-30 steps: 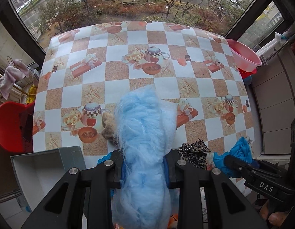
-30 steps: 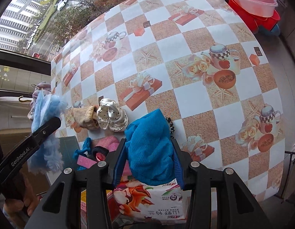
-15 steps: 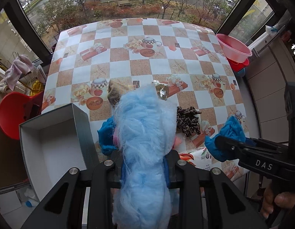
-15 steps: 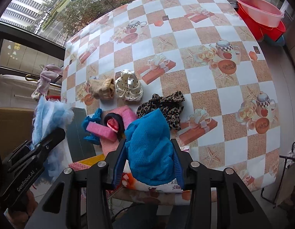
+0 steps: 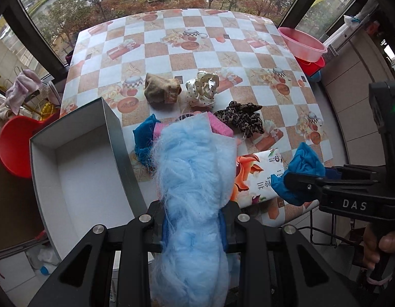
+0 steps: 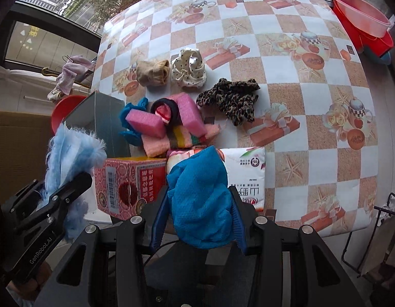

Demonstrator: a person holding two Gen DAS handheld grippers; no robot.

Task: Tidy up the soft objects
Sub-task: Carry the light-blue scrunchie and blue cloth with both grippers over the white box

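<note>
My left gripper [image 5: 194, 220] is pinching a fluffy pale-blue fibre bundle [image 5: 194, 179], hanging beside the open grey cardboard box [image 5: 77, 168]. My right gripper [image 6: 200, 220] is clamping a crumpled blue mesh cloth [image 6: 200, 199] above the printed tissue pack [image 6: 246, 176]; pad contact is partly hidden, probably firm. Both are hanging off the checkered table [image 6: 286, 76].
</note>
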